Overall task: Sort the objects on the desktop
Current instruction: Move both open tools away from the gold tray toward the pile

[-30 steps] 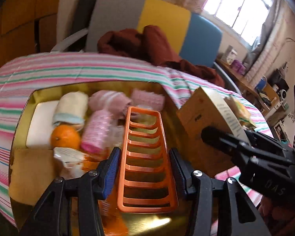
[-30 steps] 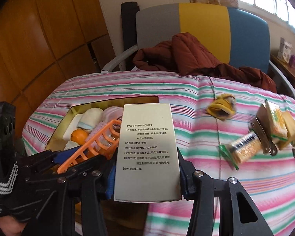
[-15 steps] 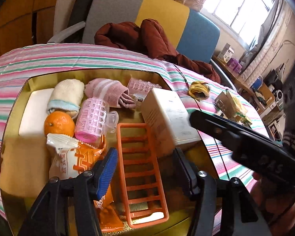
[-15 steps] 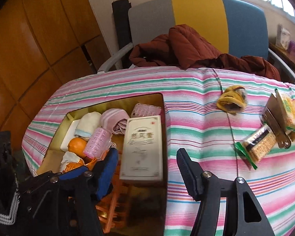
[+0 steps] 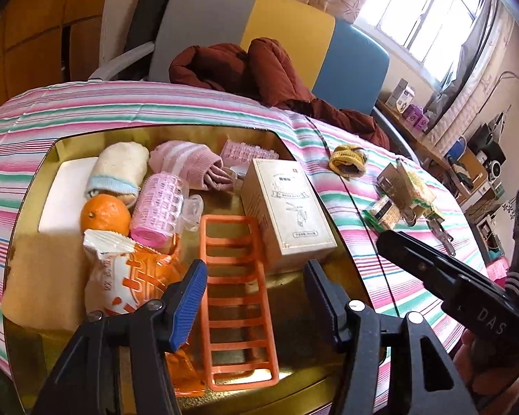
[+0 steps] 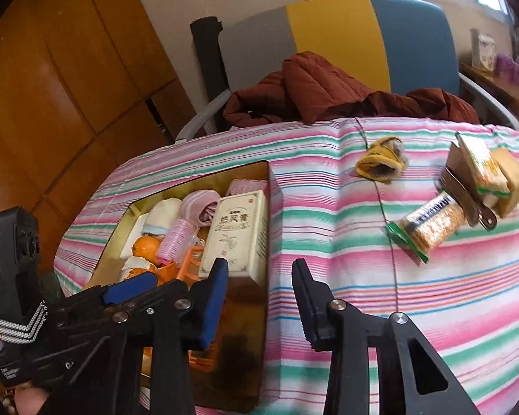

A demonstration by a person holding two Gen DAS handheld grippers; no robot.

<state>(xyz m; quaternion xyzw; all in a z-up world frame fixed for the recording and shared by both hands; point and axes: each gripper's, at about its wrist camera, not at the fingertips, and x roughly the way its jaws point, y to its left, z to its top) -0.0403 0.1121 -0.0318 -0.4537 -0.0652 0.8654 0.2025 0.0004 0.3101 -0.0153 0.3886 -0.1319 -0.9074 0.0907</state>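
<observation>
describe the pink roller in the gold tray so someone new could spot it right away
Start at the gold tray sunk into the striped cloth. Inside it, find the orange; the pink roller lies right beside it, above the orange rack. It is a fat, bumpy, see-through pink cylinder with a clear clip on its side, unlike the soft rolled socks behind it.
</observation>
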